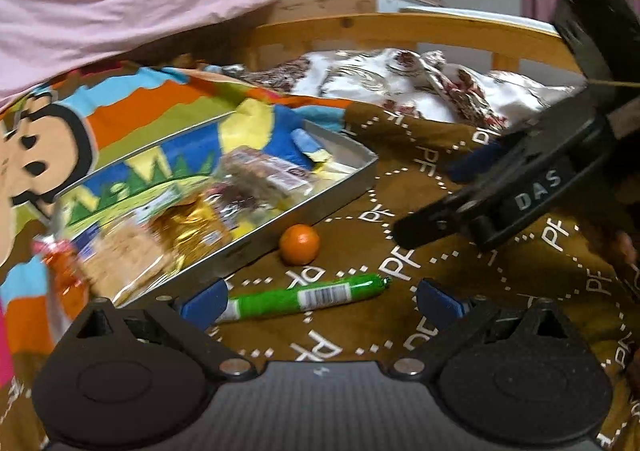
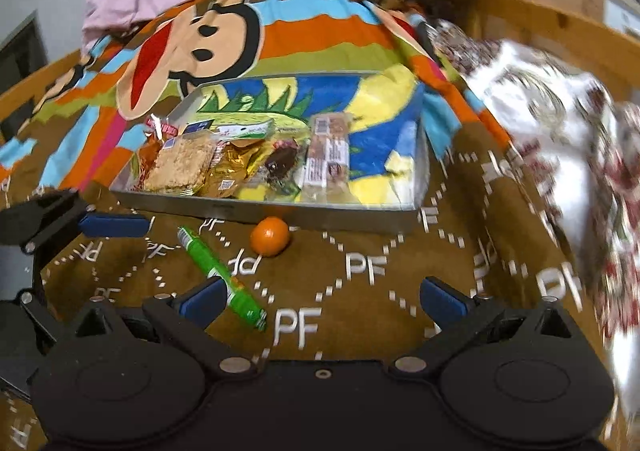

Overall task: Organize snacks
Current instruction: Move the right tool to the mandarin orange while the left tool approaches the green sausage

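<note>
Snacks lie in two lots on the brown PF-print blanket [image 2: 360,291]. Most sit already inside the shallow metal tin [image 2: 352,217]: an oat biscuit pack [image 2: 180,165], a gold foil wrapper [image 2: 232,167], a clear-wrapped bar [image 2: 326,159], others I cannot name. Two strays remain outside, just beside the tin's near wall: a small orange [image 2: 270,237] and a green-wrapped sausage stick [image 2: 222,279].

My left gripper [image 1: 320,297] hangs low over the blanket, jaws spread wide, holding nothing. The sausage stick [image 1: 308,297] lies crosswise between its fingers, one end against the left blue pad [image 1: 204,303]. The orange [image 1: 300,245] sits just beyond, near the tin [image 1: 280,227].

My right gripper [image 2: 322,299] is likewise spread and empty, facing the tin. The stick's lower end lies close by its left pad [image 2: 204,301].

Judgement: sorting is well along; the step in hand is picking up the stick. It looks soft and slick. Next move calls for closing on its middle, lifting, then setting it in the tin's bare right half. The orange may roll if nudged.

Hard to make out: the tin's left-end contents blur in the left view. The patterned bedding [image 2: 560,131] at right smears. Wrapper labels are unreadable. Whether the pads touch the stick, I cannot tell for certain.
</note>
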`<state>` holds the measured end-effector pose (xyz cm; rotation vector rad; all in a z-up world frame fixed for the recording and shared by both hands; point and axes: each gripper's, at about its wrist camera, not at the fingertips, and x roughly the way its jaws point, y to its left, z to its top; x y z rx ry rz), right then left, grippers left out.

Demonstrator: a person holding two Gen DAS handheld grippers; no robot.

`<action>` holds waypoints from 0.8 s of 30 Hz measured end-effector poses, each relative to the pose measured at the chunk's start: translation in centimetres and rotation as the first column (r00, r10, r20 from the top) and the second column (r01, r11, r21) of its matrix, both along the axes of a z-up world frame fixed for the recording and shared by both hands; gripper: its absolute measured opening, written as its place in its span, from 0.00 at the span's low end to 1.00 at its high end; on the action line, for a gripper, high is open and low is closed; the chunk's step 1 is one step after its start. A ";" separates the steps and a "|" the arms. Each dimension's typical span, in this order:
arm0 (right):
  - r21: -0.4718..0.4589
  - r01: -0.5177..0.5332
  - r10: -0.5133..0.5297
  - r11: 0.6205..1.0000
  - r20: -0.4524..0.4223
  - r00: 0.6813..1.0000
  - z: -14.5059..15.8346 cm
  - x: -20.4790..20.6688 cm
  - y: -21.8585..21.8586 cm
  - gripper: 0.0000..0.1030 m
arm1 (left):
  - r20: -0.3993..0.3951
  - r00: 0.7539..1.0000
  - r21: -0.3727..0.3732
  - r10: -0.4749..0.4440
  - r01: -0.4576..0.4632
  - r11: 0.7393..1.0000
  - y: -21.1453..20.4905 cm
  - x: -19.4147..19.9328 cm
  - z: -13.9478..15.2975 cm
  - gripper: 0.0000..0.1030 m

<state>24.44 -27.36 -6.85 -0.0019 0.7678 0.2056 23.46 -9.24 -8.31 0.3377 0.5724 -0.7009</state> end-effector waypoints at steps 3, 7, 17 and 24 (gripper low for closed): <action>-0.021 -0.037 0.038 0.999 0.009 0.999 -0.5 1.1 0.1 0.99 | -0.012 0.999 0.021 -0.050 0.050 0.999 -0.3 1.1 -0.5 1.00; 0.005 -0.019 0.019 1.000 0.006 1.000 -0.9 2.2 -0.3 0.99 | -0.050 0.994 0.036 -0.098 0.100 0.994 -0.3 3.2 -1.3 1.00; 0.209 -0.061 0.057 0.976 0.023 0.998 -1.4 3.7 -1.2 0.99 | -0.183 0.950 0.136 -0.251 0.277 0.951 -1.3 6.1 -2.8 0.99; 0.246 -0.139 0.140 0.959 0.015 0.990 -2.3 5.4 1.1 0.74 | -0.217 0.943 0.205 -0.253 0.298 0.932 -0.9 6.4 -2.7 0.99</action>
